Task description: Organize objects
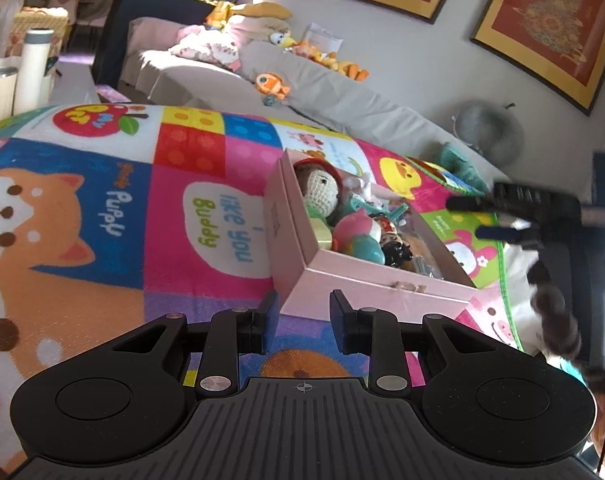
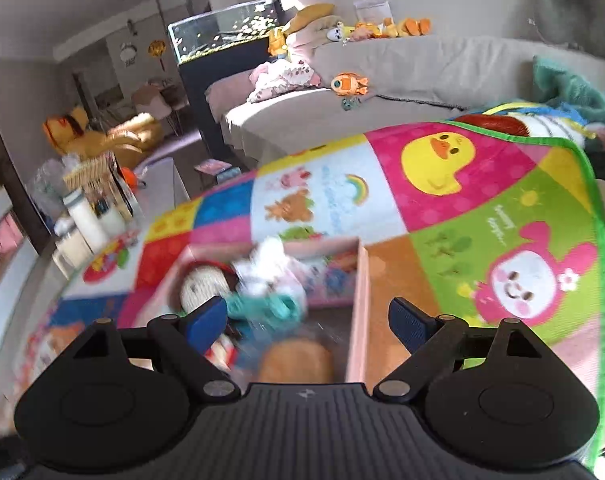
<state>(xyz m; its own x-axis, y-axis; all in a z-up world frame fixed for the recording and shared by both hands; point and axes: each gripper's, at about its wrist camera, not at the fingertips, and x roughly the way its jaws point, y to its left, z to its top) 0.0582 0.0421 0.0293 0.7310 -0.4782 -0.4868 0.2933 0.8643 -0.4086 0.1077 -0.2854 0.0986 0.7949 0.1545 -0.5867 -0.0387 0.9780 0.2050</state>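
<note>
Clearly the colourful play mat (image 1: pixel 102 200) carries the pink box (image 1: pixel 366 276), already crowded with small toys, a crocheted doll (image 1: pixel 322 190) at its far end. Hovering over the box, the right gripper (image 2: pixel 308 318) has its jaws wide apart and empty, toys blurred below. The left gripper (image 1: pixel 304 322), jaws narrowly parted on nothing, sits just before the box's near corner; it would do well to steady that wall while the right one withdraws upward.
</note>
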